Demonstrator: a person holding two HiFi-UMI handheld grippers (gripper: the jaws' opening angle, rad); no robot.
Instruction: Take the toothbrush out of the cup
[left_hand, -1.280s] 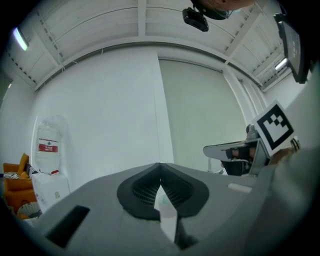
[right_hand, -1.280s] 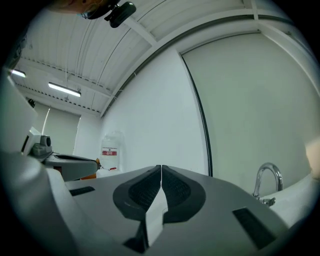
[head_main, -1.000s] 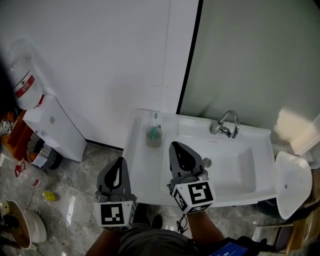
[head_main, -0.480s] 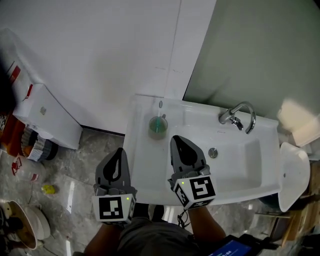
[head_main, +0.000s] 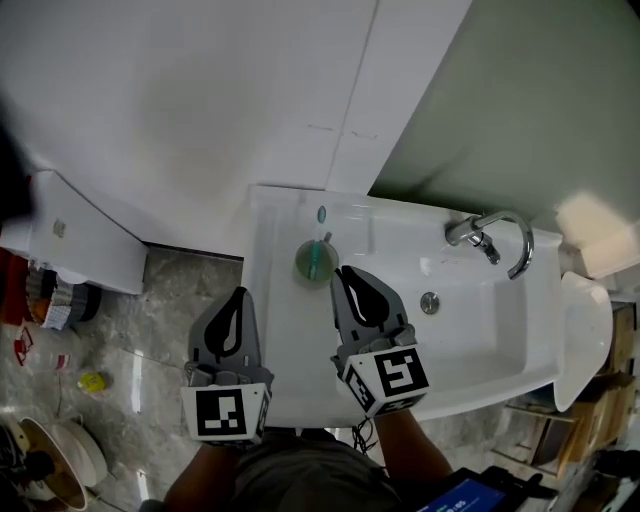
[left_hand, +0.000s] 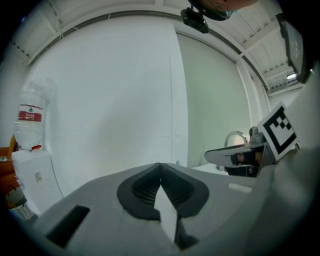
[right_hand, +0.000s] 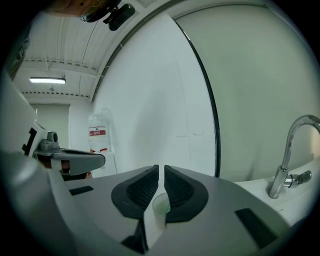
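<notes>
item: cup (head_main: 304, 262), greenish, on the left ledge of the sink (head_main: 268, 345); toothbrush (head_main: 323, 248) stands inside, not yet lifted.
change: both tongs have drawn in toward the sink. right tongs (head_main: 346, 272) now just beside the cup, left tongs (head_main: 237, 296) off the sink's edge.
state: both clenched, empty. the right likely must part before gripping.
views: right gripper view shows the cup beyond its tips. left gripper view shows none, only wall and bottle (left_hand: 31, 120).
</notes>
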